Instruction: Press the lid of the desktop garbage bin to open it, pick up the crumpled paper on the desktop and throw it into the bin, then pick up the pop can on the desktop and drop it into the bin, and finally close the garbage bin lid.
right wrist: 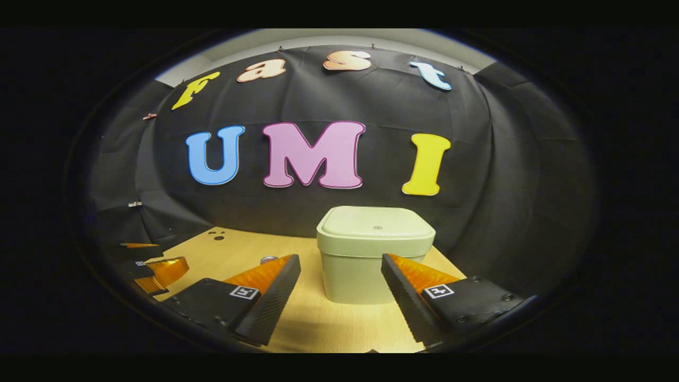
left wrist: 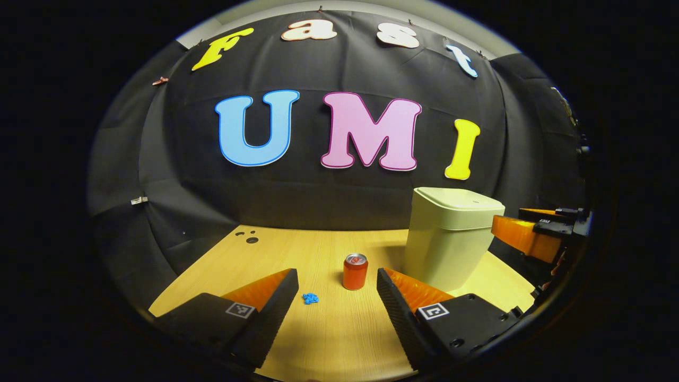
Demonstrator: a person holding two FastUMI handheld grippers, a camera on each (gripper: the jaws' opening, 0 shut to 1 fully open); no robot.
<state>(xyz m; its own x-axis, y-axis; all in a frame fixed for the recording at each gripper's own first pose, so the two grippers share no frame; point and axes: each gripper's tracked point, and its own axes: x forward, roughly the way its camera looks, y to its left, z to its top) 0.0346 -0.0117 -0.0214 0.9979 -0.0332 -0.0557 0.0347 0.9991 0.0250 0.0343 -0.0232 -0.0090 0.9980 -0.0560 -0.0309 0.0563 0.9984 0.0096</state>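
Bin (right wrist: 375,254) is the landmark: lid shut and flat, it stands at the back of the desk (left wrist: 329,339) near the wall. Can (left wrist: 355,271) stands upright left-front of the bin, apart from it. Paper (left wrist: 310,298), a small blue wad, lies left-front of the can.

Left gripper (left wrist: 337,297): jaws wide, empty, framing can and paper. Right gripper (right wrist: 340,289): jaws wide, empty, aimed at the bin.

Handling guess: lid is stiff plastic, so press on top. Paper is light and soft; pinch low. Can is light, slick and dentable; take it mid-body.

Nothing blocks the lid; the can stands close to the paper.
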